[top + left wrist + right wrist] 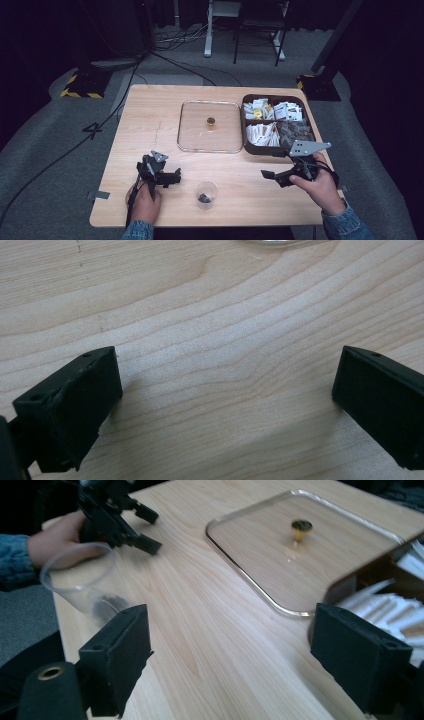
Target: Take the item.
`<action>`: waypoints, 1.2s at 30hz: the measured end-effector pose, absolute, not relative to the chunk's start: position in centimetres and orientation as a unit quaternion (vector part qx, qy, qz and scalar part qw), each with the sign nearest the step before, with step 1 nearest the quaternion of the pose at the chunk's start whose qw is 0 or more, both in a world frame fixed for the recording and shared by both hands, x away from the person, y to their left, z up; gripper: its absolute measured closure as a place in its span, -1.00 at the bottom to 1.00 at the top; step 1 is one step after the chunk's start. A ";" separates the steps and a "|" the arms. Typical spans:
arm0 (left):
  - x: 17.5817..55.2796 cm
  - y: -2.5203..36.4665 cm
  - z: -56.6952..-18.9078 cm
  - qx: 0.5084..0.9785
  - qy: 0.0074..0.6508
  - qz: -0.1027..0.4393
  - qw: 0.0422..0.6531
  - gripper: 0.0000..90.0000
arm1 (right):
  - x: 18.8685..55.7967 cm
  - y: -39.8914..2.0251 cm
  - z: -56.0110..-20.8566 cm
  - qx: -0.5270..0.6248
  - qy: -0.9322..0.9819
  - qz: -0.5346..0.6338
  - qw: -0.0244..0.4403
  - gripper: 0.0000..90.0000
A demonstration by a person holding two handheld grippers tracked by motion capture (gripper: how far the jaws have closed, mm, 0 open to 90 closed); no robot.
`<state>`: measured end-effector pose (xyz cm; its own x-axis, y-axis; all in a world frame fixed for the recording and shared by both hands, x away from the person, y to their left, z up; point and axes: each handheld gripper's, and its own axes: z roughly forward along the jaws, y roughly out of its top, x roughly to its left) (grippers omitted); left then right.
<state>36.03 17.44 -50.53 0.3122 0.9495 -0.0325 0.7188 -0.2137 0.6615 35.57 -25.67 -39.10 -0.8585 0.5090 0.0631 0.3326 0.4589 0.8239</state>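
Left gripper: resting low on the table at about 7 o'clock, jaws spread wide, nothing between them. Its own view shows bare wood between the jaws.

Clear cup: at 6 o'clock near the front edge, upright, something dark in the bottom. It stands between the two grippers, just right of the left gripper, apart from both.

Glass lid: flat on the table at centre, brass knob up, touching or just beside the brown sorting box at 2 o'clock. Box is uncovered, with sachets in its compartments.

Right gripper: at 4 o'clock just in front of the box, jaws wide apart, empty, aimed left toward the cup.

My read: the cup is the next pick. To do it well:
- approach level, jaws straddling the cup wall mid-height
- close gently, thin plastic will deform
- keep it upright so the contents stay in
- keep the left gripper clear, or use it to steady the cup
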 end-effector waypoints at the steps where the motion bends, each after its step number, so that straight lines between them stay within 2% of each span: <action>1: 36.1 17.5 -50.5 0.755 0.552 0.197 0.295 -1.00 | 35.6 -25.7 -39.1 0.248 0.849 0.457 0.096 -0.63; 16: 36.1 17.4 -50.5 0.755 0.552 0.196 0.295 -1.00 | 36.8 -29.1 -44.6 0.319 0.860 0.386 0.101 -0.63; 26: 36.1 17.4 -50.5 0.755 0.552 0.196 0.295 -1.00 | 36.6 -29.4 -48.0 0.351 0.858 0.361 0.107 -0.61; 36: 36.1 17.4 -50.5 0.755 0.552 0.196 0.295 -1.00 | 35.8 -29.3 -49.4 0.344 0.861 0.356 0.117 -0.58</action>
<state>36.06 17.44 -50.53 0.3127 0.9494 -0.0294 0.7175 -0.2158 0.6623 35.83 -29.27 -49.42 -0.7355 0.6761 0.0439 0.5099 0.5097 0.6929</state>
